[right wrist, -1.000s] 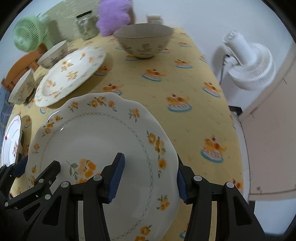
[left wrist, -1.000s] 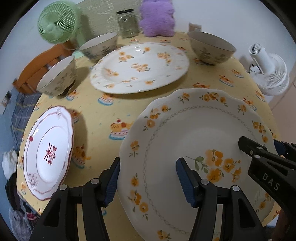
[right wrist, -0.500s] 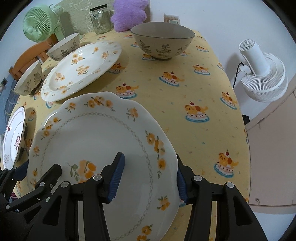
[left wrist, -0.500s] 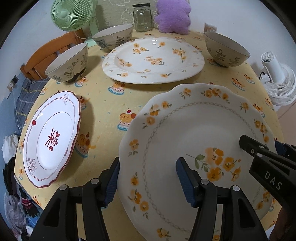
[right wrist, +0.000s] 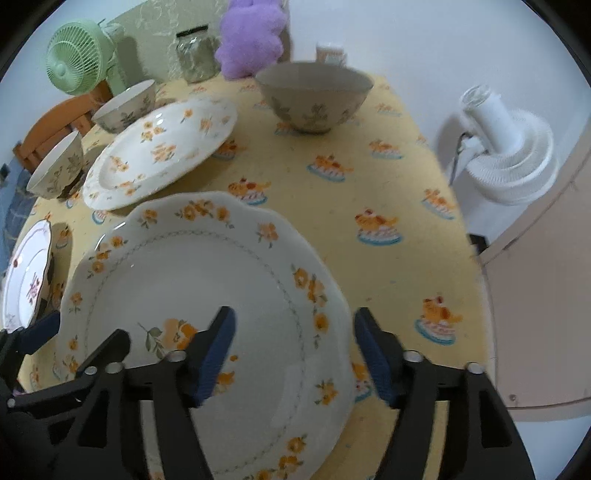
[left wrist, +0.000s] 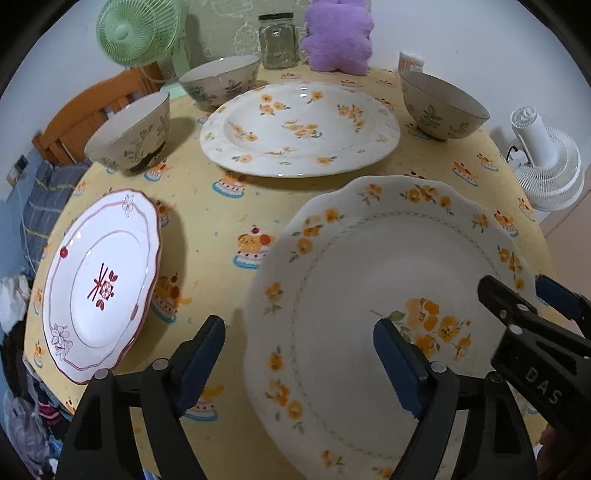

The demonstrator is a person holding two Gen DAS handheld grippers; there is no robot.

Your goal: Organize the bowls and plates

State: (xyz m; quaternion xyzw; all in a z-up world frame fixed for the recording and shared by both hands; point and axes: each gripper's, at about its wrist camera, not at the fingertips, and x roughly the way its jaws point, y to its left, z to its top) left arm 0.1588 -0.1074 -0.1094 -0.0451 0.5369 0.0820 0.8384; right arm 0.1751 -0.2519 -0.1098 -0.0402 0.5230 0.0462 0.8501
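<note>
My table (left wrist: 229, 206), under a yellow cloth printed with little cakes, carries everything here. The biggest piece on it is the round plate (left wrist: 299, 129) with scattered orange flowers, lying flat toward the far side. Nearer to me lies the scalloped plate (left wrist: 388, 266) with an orange flower border, resting on the cloth at the near edge, just in front of the round one and apart from it.

My left gripper (left wrist: 299, 354) straddles that scalloped plate's left rim: one blue pad sits over the bare cloth outside the rim, the other over the plate's inside, and neither presses on it. Its jaws are opening. My right gripper (right wrist: 295, 354) straddles the right rim the same way, inner pad above the plate's well, outer pad beyond the edge over the cloth, with a clear gap at the rim. Its jaws are opening too.

To the left lies the smaller white plate (left wrist: 99, 284) with a red rim and red centre mark, well apart from the scalloped one. Three bowls with leaf patterns stand farther back: the right bowl (left wrist: 441, 107), the middle bowl (left wrist: 219, 81) behind the round plate, and the left bowl (left wrist: 129, 134) beside it.

At the far edge stand a green fan (left wrist: 138, 31), a purple cushion (left wrist: 338, 38) and a glass jar (left wrist: 277, 40). A white fan (right wrist: 506, 155) stands off the table to the right.
</note>
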